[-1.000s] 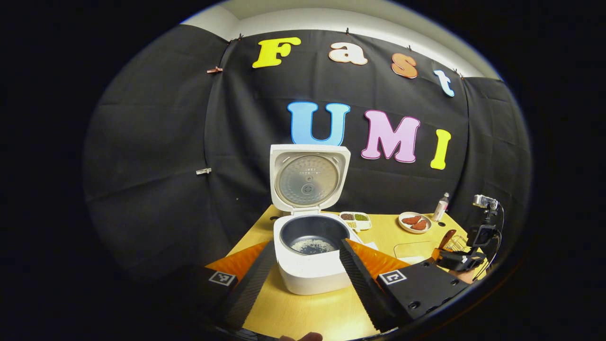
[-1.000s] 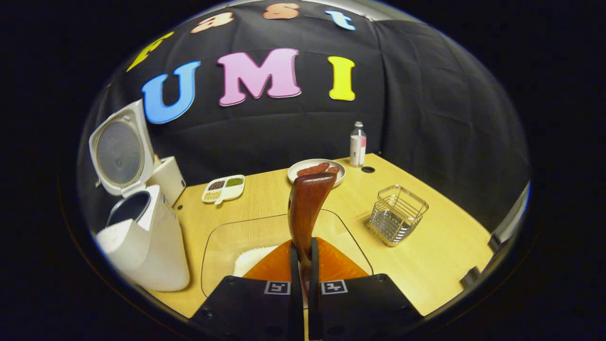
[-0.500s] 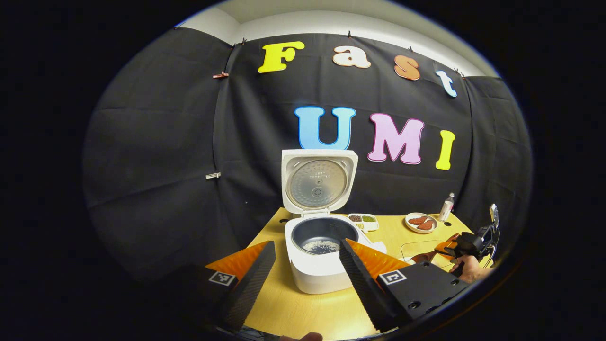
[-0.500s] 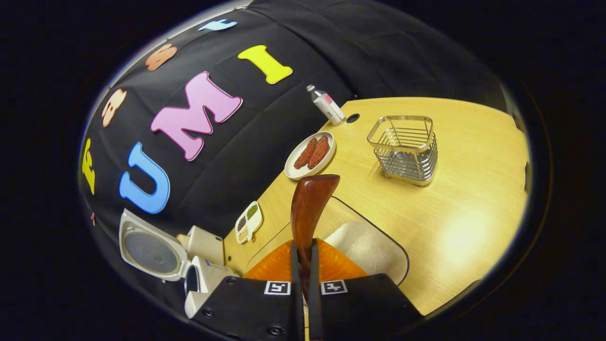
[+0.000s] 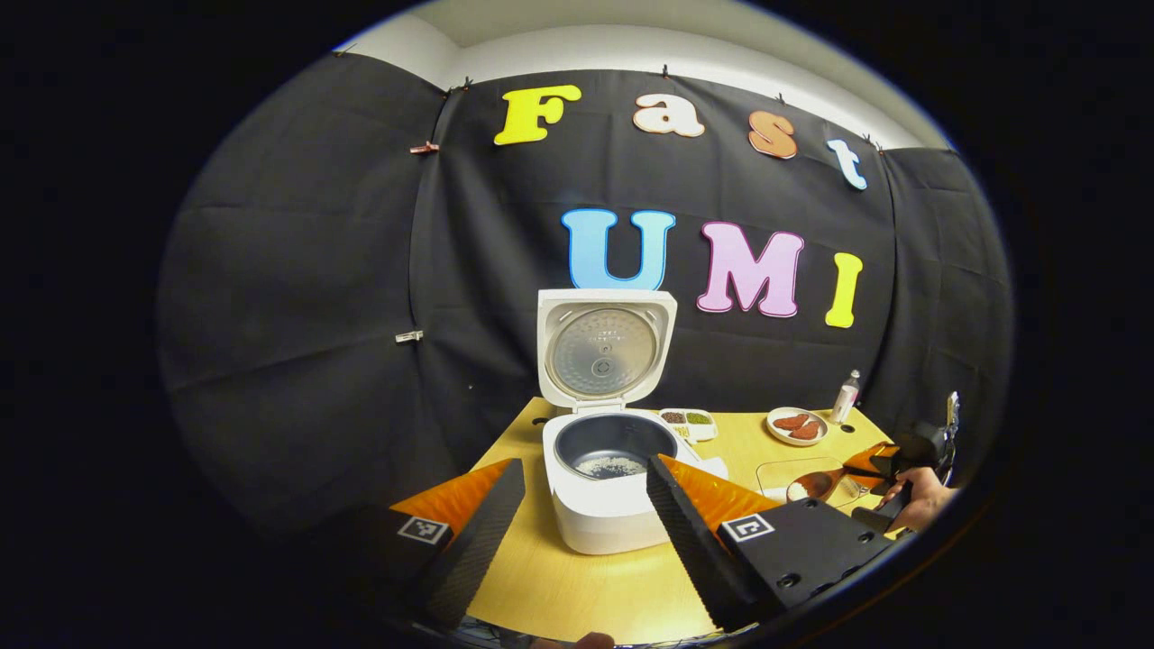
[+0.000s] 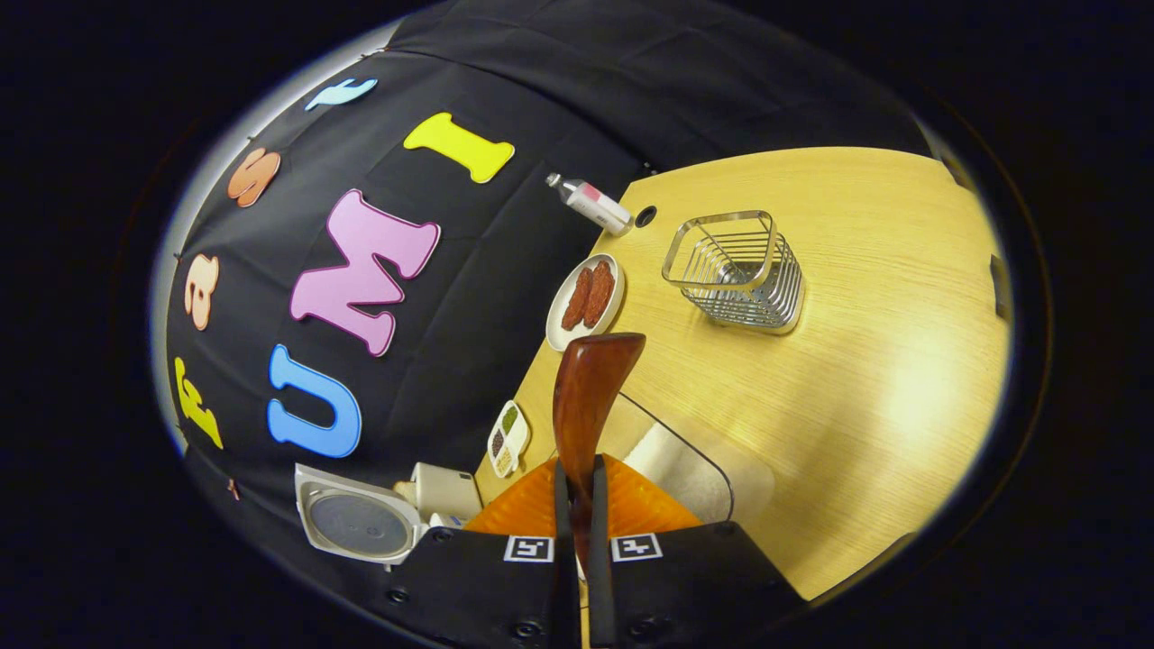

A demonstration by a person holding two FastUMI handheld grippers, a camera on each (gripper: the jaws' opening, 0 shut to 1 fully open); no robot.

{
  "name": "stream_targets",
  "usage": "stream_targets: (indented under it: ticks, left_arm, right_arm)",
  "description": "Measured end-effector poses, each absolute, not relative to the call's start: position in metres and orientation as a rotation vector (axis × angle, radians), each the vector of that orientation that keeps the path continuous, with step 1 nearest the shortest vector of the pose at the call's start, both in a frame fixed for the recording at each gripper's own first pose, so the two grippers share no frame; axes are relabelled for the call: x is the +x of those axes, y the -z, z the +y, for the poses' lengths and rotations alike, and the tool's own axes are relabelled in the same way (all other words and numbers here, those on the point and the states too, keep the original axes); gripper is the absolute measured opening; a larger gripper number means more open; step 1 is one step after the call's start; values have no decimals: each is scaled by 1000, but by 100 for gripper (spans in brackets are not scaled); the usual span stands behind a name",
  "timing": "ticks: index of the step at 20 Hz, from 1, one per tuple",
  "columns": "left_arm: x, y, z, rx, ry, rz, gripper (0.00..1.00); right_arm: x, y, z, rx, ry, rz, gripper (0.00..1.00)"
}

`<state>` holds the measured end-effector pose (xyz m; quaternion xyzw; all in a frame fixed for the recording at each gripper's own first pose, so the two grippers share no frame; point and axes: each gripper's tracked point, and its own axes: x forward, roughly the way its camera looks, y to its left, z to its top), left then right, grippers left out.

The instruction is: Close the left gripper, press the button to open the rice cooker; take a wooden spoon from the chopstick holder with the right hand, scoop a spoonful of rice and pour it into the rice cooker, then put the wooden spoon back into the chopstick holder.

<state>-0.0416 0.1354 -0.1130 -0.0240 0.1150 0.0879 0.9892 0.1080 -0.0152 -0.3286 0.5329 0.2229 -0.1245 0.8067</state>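
Observation:
The white rice cooker [image 5: 606,518] stands open, its lid [image 5: 606,347] upright and a little rice in the dark inner pot [image 5: 611,466]. My left gripper [image 5: 584,465] hangs open just in front of it, holding nothing. In the left gripper view a hand holds my right gripper [image 5: 888,461] at the far right, with the wooden spoon's bowl [image 5: 811,487] over the clear rice tray [image 5: 783,470]. In the right gripper view, rolled sideways, my right gripper [image 6: 577,491] is shut on the wooden spoon [image 6: 586,397] above the rice tray [image 6: 681,460]. The wire chopstick holder [image 6: 735,270] stands beyond.
A plate of reddish meat [image 6: 586,297], a small bottle [image 6: 590,200] and a divided dish of grains [image 6: 508,439] sit along the table's back edge. The cooker lid [image 6: 356,523] shows at lower left in the right gripper view. Bare wood [image 6: 883,361] lies past the wire holder.
My right gripper has rolled well to one side with the spoon and dropped low over the rice tray. The left gripper stays open and has drawn back slightly from the cooker.

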Motion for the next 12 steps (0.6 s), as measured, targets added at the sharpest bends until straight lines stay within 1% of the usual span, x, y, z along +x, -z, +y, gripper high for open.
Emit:
stream_targets:
  ticks: [6, 12]
  left_arm:
    - [-52, 115, 127, -58, -155, 230, 94]
    - [-60, 126, 133, -76, -169, 240, 94]
  right_arm:
    - [111, 263, 6, 1254, 181, 438, 8]
    - [140, 193, 73, 1321, 67, 410, 8]
